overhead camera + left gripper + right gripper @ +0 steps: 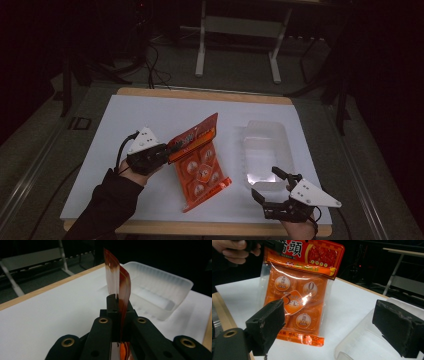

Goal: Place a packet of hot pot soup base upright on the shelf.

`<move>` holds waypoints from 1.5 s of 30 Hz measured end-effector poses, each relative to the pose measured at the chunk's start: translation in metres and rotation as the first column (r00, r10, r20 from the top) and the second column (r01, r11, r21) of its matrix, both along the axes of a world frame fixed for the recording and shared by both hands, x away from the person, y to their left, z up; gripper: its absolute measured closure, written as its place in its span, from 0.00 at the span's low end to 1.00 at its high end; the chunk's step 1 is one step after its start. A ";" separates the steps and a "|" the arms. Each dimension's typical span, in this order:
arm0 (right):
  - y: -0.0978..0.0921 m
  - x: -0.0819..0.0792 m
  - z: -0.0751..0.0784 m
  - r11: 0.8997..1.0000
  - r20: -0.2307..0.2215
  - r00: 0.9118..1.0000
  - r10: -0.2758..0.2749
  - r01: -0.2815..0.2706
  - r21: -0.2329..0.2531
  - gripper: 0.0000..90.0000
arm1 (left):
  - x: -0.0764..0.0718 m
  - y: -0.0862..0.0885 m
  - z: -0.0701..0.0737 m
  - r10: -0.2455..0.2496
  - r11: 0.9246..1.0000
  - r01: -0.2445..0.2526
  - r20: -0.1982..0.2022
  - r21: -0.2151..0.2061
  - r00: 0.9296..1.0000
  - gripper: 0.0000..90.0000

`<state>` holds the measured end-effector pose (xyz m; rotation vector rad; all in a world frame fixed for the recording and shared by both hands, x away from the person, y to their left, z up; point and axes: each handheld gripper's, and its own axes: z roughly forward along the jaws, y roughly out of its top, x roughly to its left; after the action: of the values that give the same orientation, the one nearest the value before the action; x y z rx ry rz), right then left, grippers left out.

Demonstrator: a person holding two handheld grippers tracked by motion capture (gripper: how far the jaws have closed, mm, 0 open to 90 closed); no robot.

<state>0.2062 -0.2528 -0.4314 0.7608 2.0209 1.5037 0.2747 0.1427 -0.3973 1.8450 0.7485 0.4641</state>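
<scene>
An orange snack bag (200, 165) with several round packs inside stands tilted on the white table, its bottom edge resting on the surface. My left gripper (167, 150) is shut on the bag's upper left edge. In the left gripper view the bag (123, 285) rises edge-on from between the jaws of the left gripper (116, 298). My right gripper (266, 183) hangs open at the near right, just before the clear tray. In the right gripper view the bag (299, 290) faces the open right gripper (334, 322), with nothing between its pads (269, 325).
A clear plastic tray (265, 125) lies empty to the right of the bag; its rim (175, 277) and near wall (362, 340) also show. The white table top (130, 120) has wooden edges. A hand (234, 250) holds the left gripper. Metal stand legs (201, 45) rise behind the table.
</scene>
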 end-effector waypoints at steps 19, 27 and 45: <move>-0.014 0.003 0.015 0.999 -0.006 0.999 0.034 -0.034 0.041 0.24 | -0.012 -0.027 0.038 -0.122 0.992 0.124 0.086 -0.018 0.989 1.00; -0.014 0.010 0.032 0.998 -0.001 0.998 0.055 -0.055 0.023 0.18 | -0.014 -0.025 0.050 -0.159 0.986 0.162 0.103 -0.023 0.982 1.00; 0.010 0.060 0.054 0.945 -0.168 0.944 0.283 -0.304 -0.118 0.39 | -0.017 -0.007 0.067 -0.282 0.959 0.284 0.108 -0.007 0.953 1.00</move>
<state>0.2662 -0.2427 -0.3777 0.5448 2.4140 1.4743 0.2576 0.1359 -0.3305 1.8544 0.4068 0.3616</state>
